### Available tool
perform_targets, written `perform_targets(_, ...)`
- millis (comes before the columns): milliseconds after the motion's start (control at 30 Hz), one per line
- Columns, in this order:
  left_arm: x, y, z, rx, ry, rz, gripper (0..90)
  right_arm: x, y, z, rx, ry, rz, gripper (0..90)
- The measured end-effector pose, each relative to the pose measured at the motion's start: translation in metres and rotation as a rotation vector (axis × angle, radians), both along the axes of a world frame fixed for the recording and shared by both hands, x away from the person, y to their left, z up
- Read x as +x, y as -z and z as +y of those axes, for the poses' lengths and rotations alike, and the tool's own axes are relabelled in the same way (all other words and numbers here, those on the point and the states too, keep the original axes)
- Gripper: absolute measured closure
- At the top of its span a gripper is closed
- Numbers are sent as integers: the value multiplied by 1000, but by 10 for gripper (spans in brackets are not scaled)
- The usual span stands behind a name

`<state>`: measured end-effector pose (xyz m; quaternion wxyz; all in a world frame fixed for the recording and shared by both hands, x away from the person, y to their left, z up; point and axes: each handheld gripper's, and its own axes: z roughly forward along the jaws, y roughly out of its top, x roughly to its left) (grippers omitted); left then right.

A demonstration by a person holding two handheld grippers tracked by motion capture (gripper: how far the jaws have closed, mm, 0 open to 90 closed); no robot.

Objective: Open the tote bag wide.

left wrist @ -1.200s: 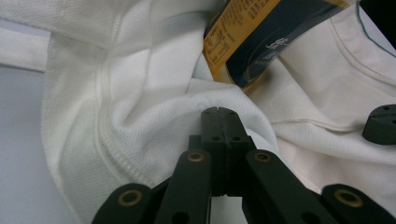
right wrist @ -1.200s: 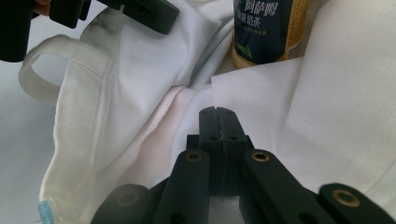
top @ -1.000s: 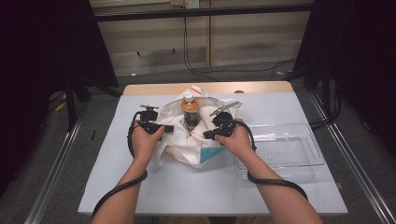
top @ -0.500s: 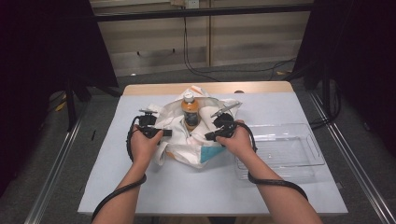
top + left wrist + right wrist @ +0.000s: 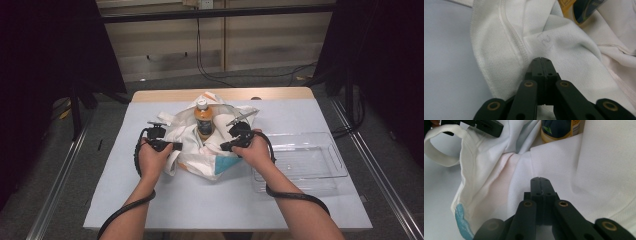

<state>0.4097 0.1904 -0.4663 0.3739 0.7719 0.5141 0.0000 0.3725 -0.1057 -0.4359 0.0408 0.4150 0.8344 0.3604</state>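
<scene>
Mid-table, a white bag (image 5: 200, 150) lies crumpled round an upright bottle (image 5: 203, 119), clear tray (image 5: 300, 165) just right of it. L gripper (image 5: 172, 146) sits at the bag's left edge, R gripper (image 5: 226, 147) at its right, bottle between and slightly farther. Both jaw pairs are closed tight on the cloth (image 5: 564, 45), tips pointing inward toward each other. Both hands are about equally near the bottle; next move probably spreads the mouth sideways.

Left tool (image 5: 176, 146) closed, right tool (image 5: 223, 148) closed
</scene>
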Motion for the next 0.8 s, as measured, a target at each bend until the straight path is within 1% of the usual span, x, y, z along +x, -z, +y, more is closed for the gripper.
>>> perform_targets(167, -1, 2, 0, 2, -4, 8, 900, 0, 1, -1, -8, 2, 2, 900)
perform_targets(200, -2, 3, 0, 4, -2, 3, 900, 0, 3, -2, 10, 12, 6, 900)
perform_targets(267, -2, 3, 0, 1, -4, 0, 900, -1, 2, -3, 15, 16, 11, 900)
perform_targets(300, -3, 3, -1, -6, -11, 0, 900, -1, 2, -3, 17, 11, 3, 900)
perform_targets(433, -3, -1, 1, -11, -13, -6, 900, -2, 2, -4, 22, 21, 2, 900)
perform_targets(467, -4, -3, 2, -21, -13, -3, 900, -2, 1, -4, 31, 23, 5, 900)
perform_targets(533, -4, -9, 3, -44, -14, -15, 889, -2, 0, -4, 40, 23, 1, 900)
perform_targets(600, -4, -14, 4, -52, -16, -21, 859, -2, -4, -4, 40, 21, -1, 882)
perform_targets(633, -4, -18, 4, -50, -11, -28, 859, -2, -4, -4, 40, 21, -1, 882)
perform_targets(667, -5, -21, 4, -60, -8, -32, 854, -2, -5, -4, 41, 24, -1, 871)
perform_targets(700, -5, -25, 4, -66, -4, -35, 843, -1, -6, -4, 53, 21, -5, 856)
perform_targets(733, -6, -31, 4, -66, -4, -55, 823, -1, -8, -4, 46, 27, -13, 833)
perform_targets(767, -6, -31, 4, -66, -4, -55, 822, -1, -8, -4, 46, 27, -13, 833)
perform_targets(800, -6, -33, 5, -70, -5, -65, 812, -1, -10, -4, 48, 23, -18, 819)
